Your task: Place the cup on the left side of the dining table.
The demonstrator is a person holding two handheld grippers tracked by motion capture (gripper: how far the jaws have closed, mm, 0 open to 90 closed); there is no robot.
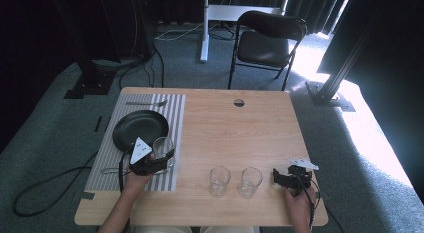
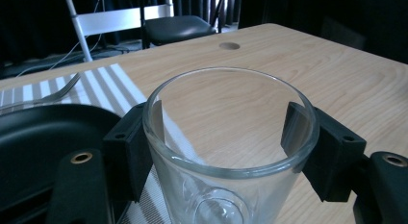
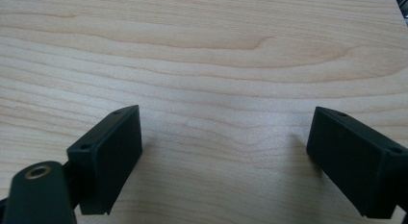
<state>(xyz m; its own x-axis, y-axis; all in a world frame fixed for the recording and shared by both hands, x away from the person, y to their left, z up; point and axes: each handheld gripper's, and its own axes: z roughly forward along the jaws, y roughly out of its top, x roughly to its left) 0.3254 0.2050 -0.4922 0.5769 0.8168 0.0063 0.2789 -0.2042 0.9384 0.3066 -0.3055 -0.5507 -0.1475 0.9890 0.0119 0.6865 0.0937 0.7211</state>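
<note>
The left gripper (image 1: 161, 160) clamps a glass (image 1: 163, 148) over the striped mat (image 1: 170, 113), just right of the plate (image 1: 140, 127); likely the placing step; next, lower it and release; the right gripper (image 1: 282, 177) rests open, empty.

Your left gripper (image 1: 159, 162), lower left of the high view, is black with a pale grey three-cornered plate on top and a dark cable trailing off. Your right gripper (image 1: 281, 177), lower right, matches it. Up close, the blocky black jaws carry small screw holes and brass-ringed pivots.
</note>
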